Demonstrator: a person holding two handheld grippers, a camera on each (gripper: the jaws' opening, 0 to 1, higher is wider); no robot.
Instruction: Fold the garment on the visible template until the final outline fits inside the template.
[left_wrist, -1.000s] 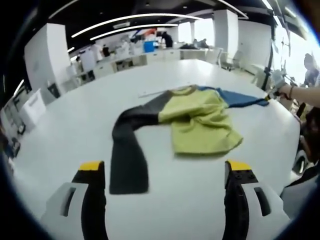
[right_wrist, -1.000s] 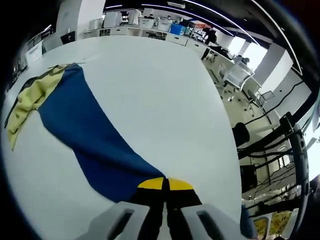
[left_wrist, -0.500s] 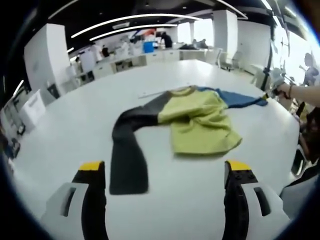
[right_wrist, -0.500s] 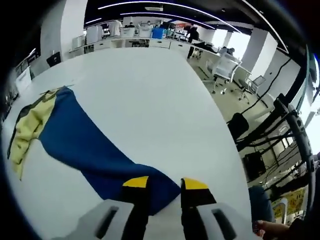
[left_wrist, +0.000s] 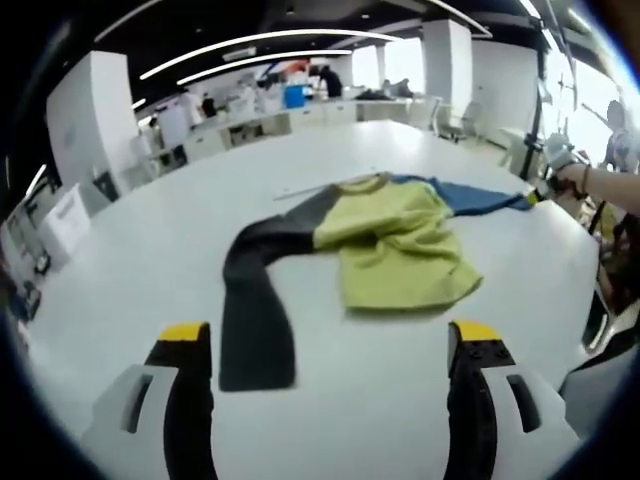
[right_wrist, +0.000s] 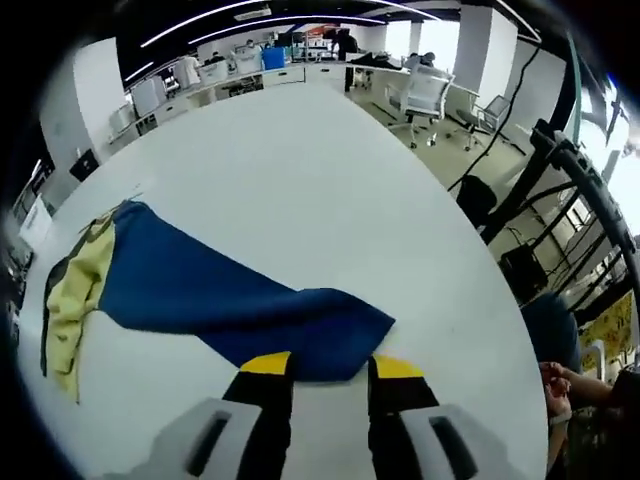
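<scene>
Blue sleeve laid out; right gripper at its cuff, left gripper well back.

Yellow-bodied knit garment with one black sleeve and one blue sleeve lies flat on the round white table. Right gripper: jaws slightly parted, holding nothing, cuff end just ahead of the tips; sleeve's long axis runs away toward the body. Left gripper: jaws wide apart, empty, black cuff nearest. Template outline not discernible. Judgement: right gripper better placed for blue sleeve.

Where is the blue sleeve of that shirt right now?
In the right gripper view, the blue sleeve lies flat on the white table, its cuff end just ahead of the open right tongs.
</scene>
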